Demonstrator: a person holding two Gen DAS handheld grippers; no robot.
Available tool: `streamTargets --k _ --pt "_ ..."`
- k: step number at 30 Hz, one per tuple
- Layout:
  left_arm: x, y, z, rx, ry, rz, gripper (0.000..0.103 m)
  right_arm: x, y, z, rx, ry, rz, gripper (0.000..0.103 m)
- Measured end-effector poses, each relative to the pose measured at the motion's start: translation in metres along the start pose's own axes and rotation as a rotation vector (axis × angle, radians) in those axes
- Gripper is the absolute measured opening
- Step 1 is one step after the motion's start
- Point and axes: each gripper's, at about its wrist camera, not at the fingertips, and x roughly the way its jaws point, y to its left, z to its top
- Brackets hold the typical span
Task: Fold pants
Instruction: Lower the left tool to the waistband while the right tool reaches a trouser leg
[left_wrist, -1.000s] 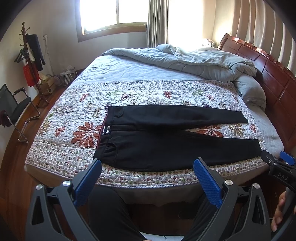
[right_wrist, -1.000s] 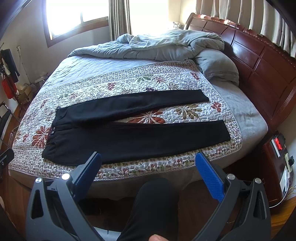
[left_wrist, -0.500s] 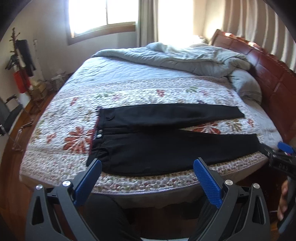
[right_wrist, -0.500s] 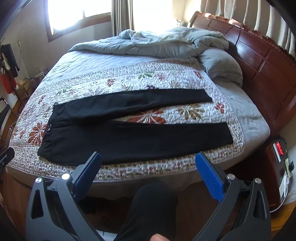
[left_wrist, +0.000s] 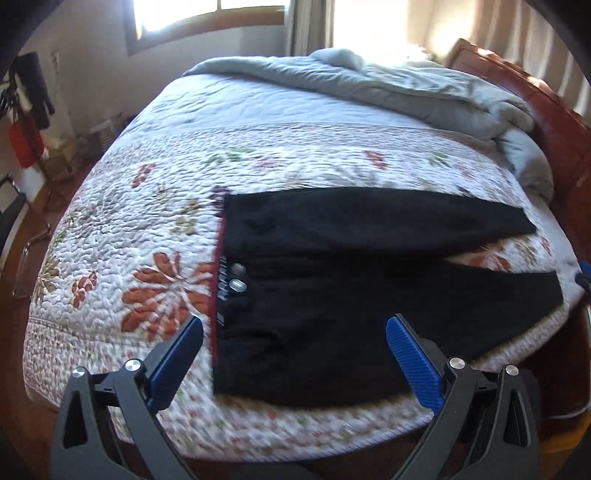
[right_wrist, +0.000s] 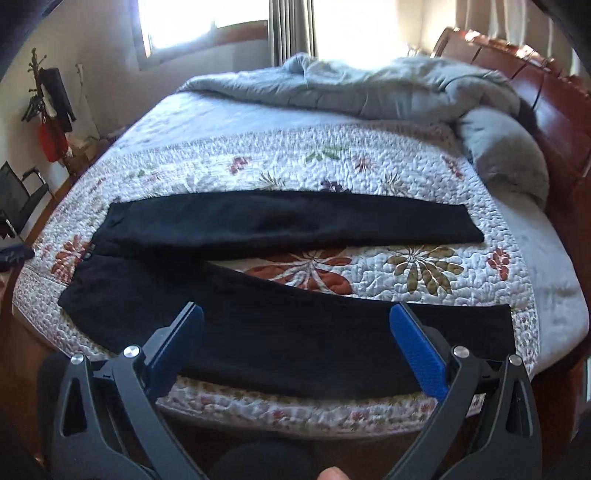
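Two metal buttons on pants | left view only; right blurred

A bed with a floral quilted bedspread fills the room, a rumpled grey duvet heaped by its reddish wooden headboard. Sun glares through a curtained window; a coat rack and black chair stand left
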Motion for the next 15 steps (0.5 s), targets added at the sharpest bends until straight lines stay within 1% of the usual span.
streamTargets --k 1,2,3,4,5,7,8,9,10,11,12,13,14,15 --pt "0.008 0.013 0.010 -0.022 -0.006 0.002 0.099 0.012 -0.004 0.006 -0.002 0.025 0.006 0.101" --pt "0.019 0.028 0.022 -0.047 -0.016 -0.023 0.099 0.030 -0.013 0.014 -0.007 0.061 0.056 0.101" --pt "0.035 0.044 0.037 -0.068 -0.015 -0.066 0.099 0.039 -0.019 0.018 -0.003 0.079 0.081 0.100" --pt "0.050 0.057 0.050 -0.088 -0.005 -0.080 0.099 0.051 -0.026 0.024 0.006 0.103 0.091 0.100" --pt "0.068 0.070 0.063 -0.108 0.010 -0.086 0.099 0.065 -0.033 0.032 0.019 0.130 0.117 0.100" --pt "0.104 0.090 0.085 -0.144 0.045 -0.134 0.099 0.086 -0.043 0.042 0.050 0.160 0.149 0.100" --pt "0.125 0.100 0.095 -0.164 0.071 -0.157 0.099 0.102 -0.051 0.049 0.077 0.193 0.170 0.100" --pt "0.151 0.112 0.108 -0.195 0.102 -0.183 0.099 0.109 -0.054 0.055 0.091 0.213 0.202 0.100" --pt "0.170 0.119 0.116 -0.209 0.126 -0.232 0.099 0.117 -0.058 0.058 0.102 0.232 0.236 0.100" --pt "0.186 0.123 0.122 -0.216 0.145 -0.274 0.099 0.125 -0.063 0.063 0.108 0.246 0.252 0.100" --pt "0.199 0.126 0.126 -0.216 0.157 -0.295 0.099 0.135 -0.070 0.069 0.115 0.265 0.289 0.100" --pt "0.218 0.131 0.132 -0.217 0.175 -0.312 0.099 0.145 -0.080 0.075 0.134 0.293 0.354 0.100" --pt "0.233 0.135 0.136 -0.220 0.192 -0.323 0.099 0.148 -0.085 0.078 0.145 0.299 0.372 0.100" --pt "0.247 0.139 0.139 -0.222 0.214 -0.330 0.099 0.154 -0.099 0.087 0.160 0.304 0.379 0.100"
